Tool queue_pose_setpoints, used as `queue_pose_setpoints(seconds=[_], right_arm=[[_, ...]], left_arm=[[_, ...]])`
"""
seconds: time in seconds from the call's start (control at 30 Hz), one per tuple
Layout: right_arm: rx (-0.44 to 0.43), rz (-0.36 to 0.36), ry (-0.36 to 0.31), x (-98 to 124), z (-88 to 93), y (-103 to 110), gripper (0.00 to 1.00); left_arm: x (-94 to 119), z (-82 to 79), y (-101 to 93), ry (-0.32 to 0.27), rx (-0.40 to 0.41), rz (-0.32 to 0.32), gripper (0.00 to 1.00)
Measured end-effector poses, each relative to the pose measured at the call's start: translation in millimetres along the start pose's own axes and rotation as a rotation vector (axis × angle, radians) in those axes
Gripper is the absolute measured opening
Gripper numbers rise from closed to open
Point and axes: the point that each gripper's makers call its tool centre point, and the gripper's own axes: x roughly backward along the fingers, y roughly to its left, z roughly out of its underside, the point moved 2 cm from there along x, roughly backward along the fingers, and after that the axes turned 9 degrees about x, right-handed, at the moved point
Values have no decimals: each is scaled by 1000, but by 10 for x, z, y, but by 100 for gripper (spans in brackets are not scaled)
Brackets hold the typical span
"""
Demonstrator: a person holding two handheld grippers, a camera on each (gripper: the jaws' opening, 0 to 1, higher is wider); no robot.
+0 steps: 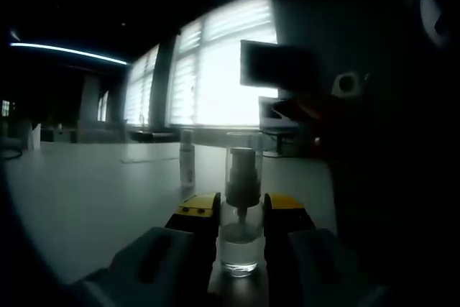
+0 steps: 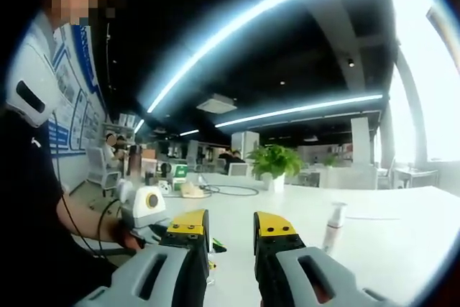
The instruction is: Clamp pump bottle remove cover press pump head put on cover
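Observation:
A small clear pump bottle stands upright on the white table, a little liquid in its bottom. Its grey pump head sits under what looks like a clear cover. My left gripper has its yellow-tipped jaws pressed against both sides of the bottle, shut on it. In the right gripper view my right gripper hangs above the table, open with nothing between its jaws. To its left, the left gripper shows in a person's hand.
A second slim pump bottle stands farther back, and one stands on the table right of my right gripper. A monitor and a dark shape rise at the right. A potted plant and cables lie farther off. The person stands at the left.

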Motion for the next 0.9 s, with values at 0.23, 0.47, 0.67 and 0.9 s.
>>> queue_pose_setpoints(seconds=[0.23, 0.47, 0.67, 0.9], right_arm=[[-4, -5, -3, -48, -11, 55, 19], [-25, -19, 5, -172, 21, 177, 19], [-38, -36, 35, -299, 123, 324, 19], [-53, -35, 65, -355, 225, 369, 19]], left_arm=[[-2, 4, 1, 1, -1, -2, 15], [-13, 2, -24, 1, 0, -4, 15], [-13, 0, -29, 1, -2, -6, 15], [-13, -3, -30, 0, -3, -7, 15]])
